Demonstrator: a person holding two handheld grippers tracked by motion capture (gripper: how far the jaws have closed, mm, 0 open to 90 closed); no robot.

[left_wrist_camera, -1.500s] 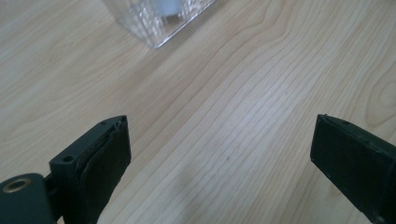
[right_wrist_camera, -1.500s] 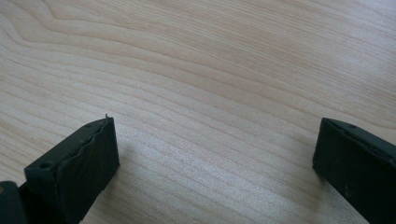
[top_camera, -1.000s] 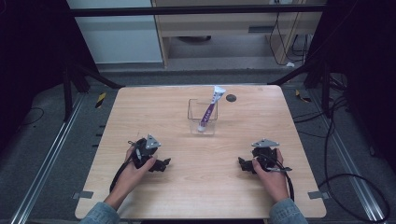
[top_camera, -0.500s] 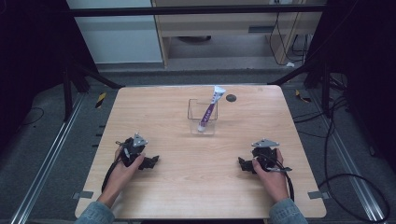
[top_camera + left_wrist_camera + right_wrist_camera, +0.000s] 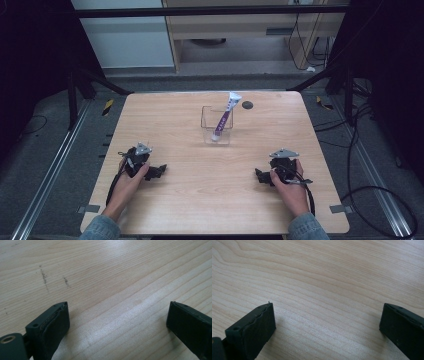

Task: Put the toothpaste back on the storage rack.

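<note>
A clear plastic box (image 5: pixel 217 125) stands at the middle of the wooden table (image 5: pixel 210 200), toward the far side. A purple and white tube (image 5: pixel 224 117) leans in it, its flat white end sticking out above the rim. My left gripper (image 5: pixel 157 171) rests on the table at the near left, held by a hand, its jaws pointing right. My right gripper (image 5: pixel 260 175) rests at the near right, jaws pointing left. Both are open with nothing between them; the left gripper view (image 5: pixel 117 312) and the right gripper view (image 5: pixel 327 315) have bare wood between wide-apart black jaws.
A small black round hole (image 5: pixel 247 104) sits in the table just right of the box. Faint dark scuff marks (image 5: pixel 45 278) mark the wood ahead of the left gripper. Cables (image 5: pixel 365 195) and metal rails (image 5: pixel 47 180) lie on the floor around the table.
My left gripper has slid leftward and slightly toward the person along the table. The right gripper, the box and the tube have stayed in place.
</note>
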